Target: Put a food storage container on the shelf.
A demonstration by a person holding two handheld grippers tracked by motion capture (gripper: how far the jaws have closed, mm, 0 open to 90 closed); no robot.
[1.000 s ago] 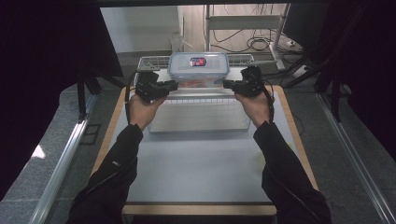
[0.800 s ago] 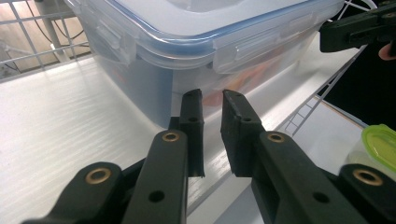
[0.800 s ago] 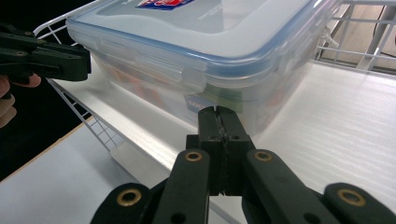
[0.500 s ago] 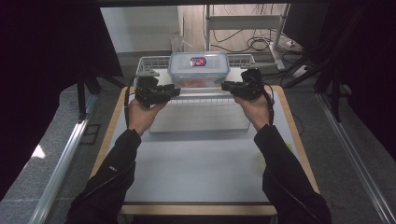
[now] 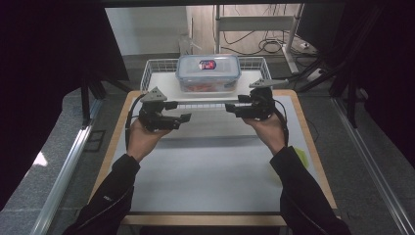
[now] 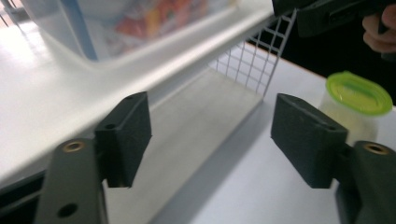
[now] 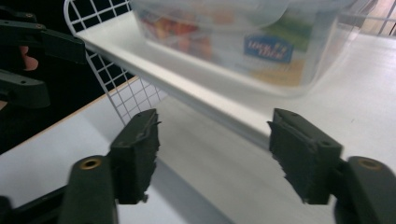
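Both tongs have just been opening and drawing back from the white tray (image 5: 161,81), which is resting on the surface (image 5: 210,181). Left tongs (image 5: 187,110) and right tongs (image 5: 226,106) are gaping wide with nothing between them, just in front of the tray. On the tray is sitting a clear food box (image 5: 208,72).
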